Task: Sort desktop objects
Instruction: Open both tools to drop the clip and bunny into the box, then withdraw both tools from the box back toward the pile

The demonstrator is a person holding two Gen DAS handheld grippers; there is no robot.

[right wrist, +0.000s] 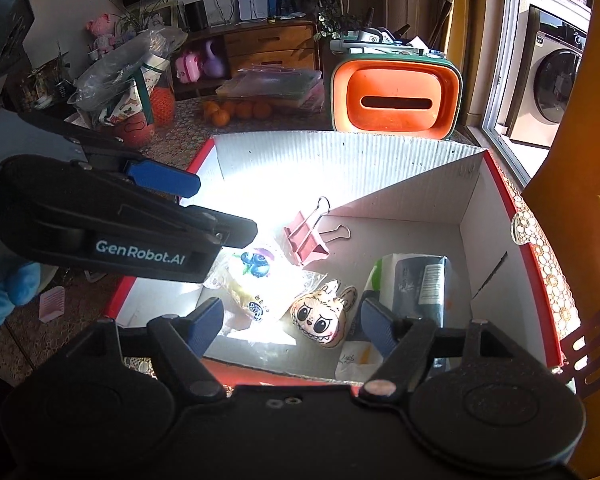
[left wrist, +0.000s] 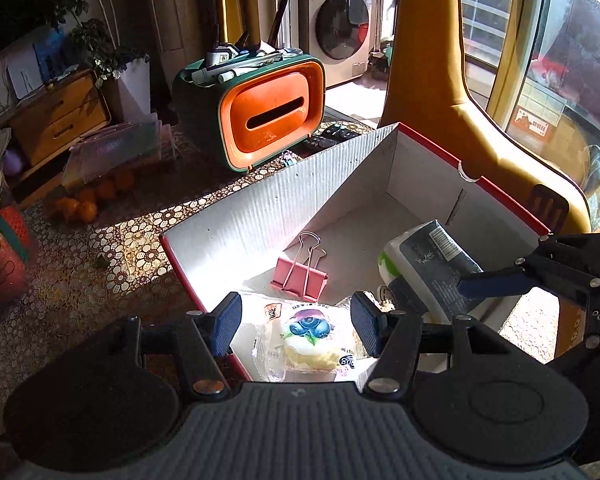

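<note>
Two tongs, both wide and empty, hung over the red-edged box: left tongs directly above the blueberry cake packet, right tongs above the toothy plush charm, pink binder clip beyond both.

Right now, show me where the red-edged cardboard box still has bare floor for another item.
Free: the far corner of the red-edged cardboard box, behind the pink binder clip and the dark tissue pack. Crowded: the near half, with the blueberry cake packet and the cartoon-face charm.
</note>
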